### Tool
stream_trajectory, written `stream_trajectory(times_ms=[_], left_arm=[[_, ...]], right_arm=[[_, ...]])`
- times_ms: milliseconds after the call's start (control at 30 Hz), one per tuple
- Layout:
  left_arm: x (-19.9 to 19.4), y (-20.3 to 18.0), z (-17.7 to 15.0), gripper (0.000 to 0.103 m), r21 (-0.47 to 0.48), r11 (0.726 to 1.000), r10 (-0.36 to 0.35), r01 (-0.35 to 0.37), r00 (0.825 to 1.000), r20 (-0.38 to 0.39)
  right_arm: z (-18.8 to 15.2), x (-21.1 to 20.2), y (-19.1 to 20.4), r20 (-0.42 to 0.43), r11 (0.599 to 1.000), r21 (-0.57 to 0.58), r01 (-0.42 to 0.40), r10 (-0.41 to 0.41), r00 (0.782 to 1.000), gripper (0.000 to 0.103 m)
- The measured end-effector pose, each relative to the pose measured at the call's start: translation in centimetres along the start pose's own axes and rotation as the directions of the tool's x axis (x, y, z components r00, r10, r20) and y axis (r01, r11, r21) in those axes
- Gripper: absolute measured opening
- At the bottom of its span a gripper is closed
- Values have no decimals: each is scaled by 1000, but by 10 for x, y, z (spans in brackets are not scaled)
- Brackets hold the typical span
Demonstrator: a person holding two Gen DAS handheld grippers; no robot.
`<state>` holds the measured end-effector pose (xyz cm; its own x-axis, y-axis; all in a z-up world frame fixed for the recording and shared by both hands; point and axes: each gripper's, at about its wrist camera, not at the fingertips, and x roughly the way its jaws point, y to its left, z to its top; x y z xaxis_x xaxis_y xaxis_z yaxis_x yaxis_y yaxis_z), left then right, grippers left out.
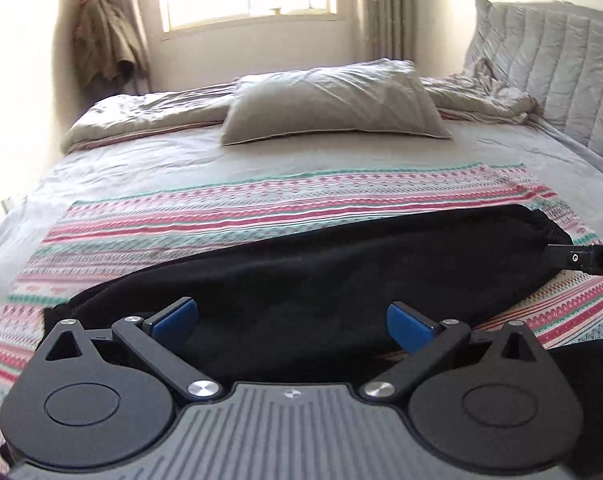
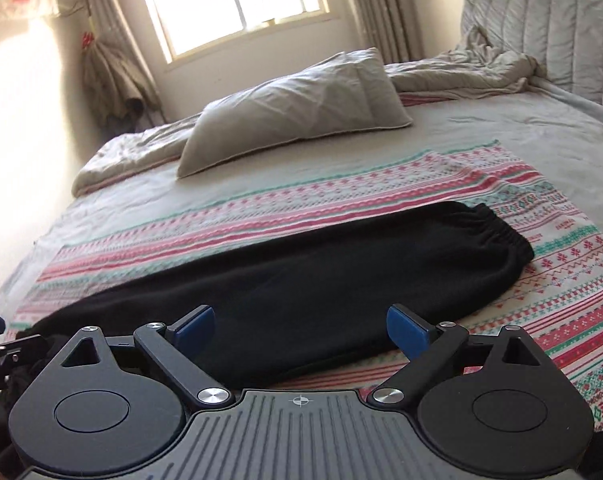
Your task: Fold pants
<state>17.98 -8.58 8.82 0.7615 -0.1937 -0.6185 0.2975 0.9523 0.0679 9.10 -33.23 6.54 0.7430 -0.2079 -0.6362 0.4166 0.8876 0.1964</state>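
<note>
**Between folds: both grippers off the cloth**

Between the blue pads of the left gripper (image 1: 292, 322) nothing is being held; the jaws are standing wide apart and hovering over the pants (image 1: 321, 276), clear of the fabric. The right gripper (image 2: 300, 330) is reading the same in its own view: jaws spread wide, empty, cloth passing underneath without contact. Its tip is also showing at the right edge of the left view, near the waistband (image 2: 497, 226).

The pants are lying as one long black band across the striped blanket (image 1: 221, 216), elastic waistband toward the right, leg ends toward the left. Judgement: the legs are probably already stacked one on the other, since only a single narrow strip is showing, so a lengthwise fold looks done and an end-to-end fold is remaining.

The blanket is likely serving as a flat work mat on the bed (image 1: 149, 168). A pillow (image 1: 333, 100) and rumpled quilt (image 1: 149, 114) are sitting well behind, out of the working area.
</note>
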Motion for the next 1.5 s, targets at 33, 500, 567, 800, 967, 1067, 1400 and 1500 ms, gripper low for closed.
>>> stream_trajectory(times_ms=[33, 500, 567, 800, 967, 1067, 1400, 1500], left_arm=[[-3, 6, -5, 103, -17, 1000, 8, -8, 1000, 9], [33, 89, -69, 103, -240, 965, 119, -111, 993, 22], [39, 98, -67, 103, -266, 956, 139, -126, 990, 29], [58, 125, -73, 103, -330, 932, 135, -148, 989, -64], [58, 134, -76, 103, -320, 932, 155, -168, 986, -66], [63, 138, -77, 103, -329, 927, 165, -181, 983, -78], [75, 149, -78, 103, -331, 921, 179, -207, 977, -112], [79, 150, -79, 103, -318, 924, 182, -211, 976, -119]], right_arm=[[-1, -1, 7, -4, 1000, -14, 0, 0, 1000, 95], [-18, 59, 93, -142, 984, -177, 12, -38, 989, 96], [-20, 76, 105, -155, 975, -220, 25, -60, 986, 96], [-15, 132, 141, -187, 937, -348, -20, -48, 981, 96], [-7, 160, 162, -182, 871, -476, -120, 36, 983, 96], [-3, 177, 176, -174, 797, -579, -169, 82, 981, 96], [28, 243, 194, -221, 725, -603, -332, 249, 943, 95], [35, 265, 197, -246, 716, -609, -341, 238, 939, 94]])
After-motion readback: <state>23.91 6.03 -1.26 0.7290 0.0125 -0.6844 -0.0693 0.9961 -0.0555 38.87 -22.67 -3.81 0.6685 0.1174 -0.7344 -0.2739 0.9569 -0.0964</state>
